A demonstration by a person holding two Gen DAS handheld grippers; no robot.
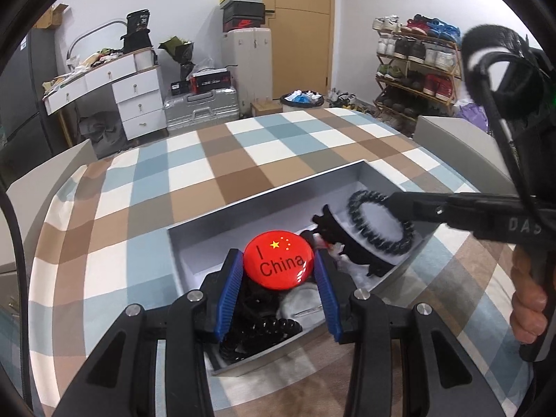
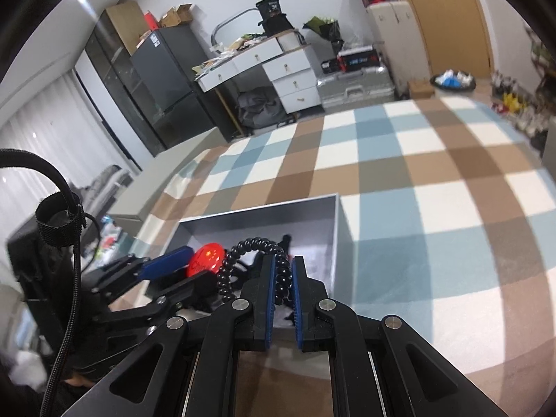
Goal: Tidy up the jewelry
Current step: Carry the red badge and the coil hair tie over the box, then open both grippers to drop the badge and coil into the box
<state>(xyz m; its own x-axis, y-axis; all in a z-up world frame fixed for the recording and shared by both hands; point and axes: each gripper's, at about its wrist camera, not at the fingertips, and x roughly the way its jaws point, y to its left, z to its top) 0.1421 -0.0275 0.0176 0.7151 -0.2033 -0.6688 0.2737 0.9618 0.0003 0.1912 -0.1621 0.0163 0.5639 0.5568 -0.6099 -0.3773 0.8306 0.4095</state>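
Left wrist view: nearest the lens, the left gripper [image 1: 279, 271] pinches a round red badge [image 1: 278, 260] between its blue pads [image 1: 229, 288], holding it over the near end of an open grey box [image 1: 264, 194]. Beneath the badge, inside the box, lie a black coiled hair tie [image 1: 264, 330] and something pale and blurred. Further along the box sits a black hair claw [image 1: 342, 243] beside a white insert. The right gripper [image 1: 392, 201] reaches in from the right, its jaws pressed onto a black beaded bracelet [image 1: 380, 224] hanging over that insert. A hand [image 1: 528, 305] grips its handle. The box rests on a checked cloth [image 1: 208, 160].

Right wrist view: closest, the right gripper [image 2: 283, 278] has its pads nearly together, clamping the bracelet [image 2: 257, 253], whose loop arches up to the left above the box [image 2: 312, 215]. Left of it, the left gripper [image 2: 194, 267] holds the badge [image 2: 205, 259].
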